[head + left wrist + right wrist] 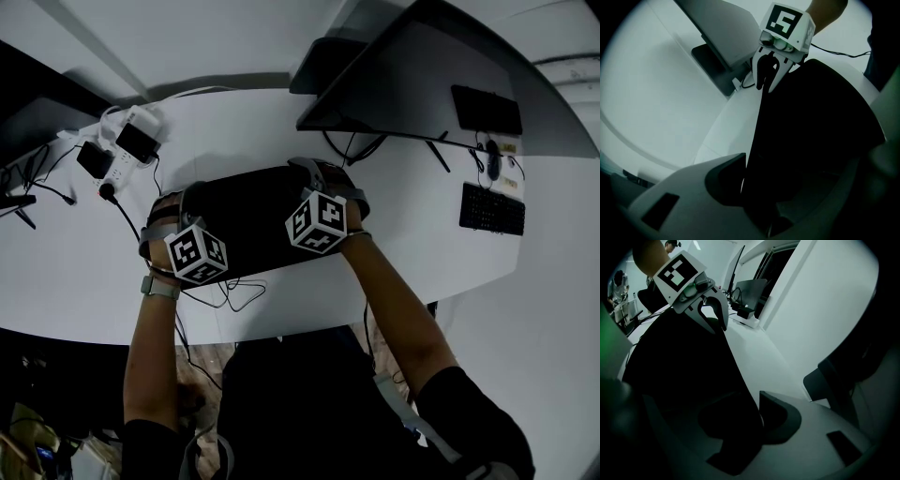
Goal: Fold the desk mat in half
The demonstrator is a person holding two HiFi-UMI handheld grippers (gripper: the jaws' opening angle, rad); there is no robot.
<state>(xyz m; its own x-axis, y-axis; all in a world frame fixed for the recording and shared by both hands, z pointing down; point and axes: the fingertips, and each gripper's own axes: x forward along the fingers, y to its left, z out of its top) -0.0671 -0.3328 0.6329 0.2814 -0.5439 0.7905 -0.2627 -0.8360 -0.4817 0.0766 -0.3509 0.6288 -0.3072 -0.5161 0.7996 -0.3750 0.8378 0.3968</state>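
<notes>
The black desk mat (253,220) lies on the white desk (75,272) in front of me. My left gripper (190,197) is at the mat's far left edge and my right gripper (309,173) at its far right edge, and they point toward each other. In the left gripper view the mat (811,131) runs edge-on between the jaws of the left gripper (754,187), with a thin sliver of light beside the pad; the right gripper (771,70) shows further along that edge. The right gripper (750,423) likewise has the mat (679,366) between loose jaws, facing the left gripper (710,310).
A monitor (422,75) on a dark stand (717,65) rises just beyond the mat. A white power strip with plugs (122,150) lies at the far left, and a black keyboard (492,208) at the right. A thin cable (234,295) loops at the desk's near edge.
</notes>
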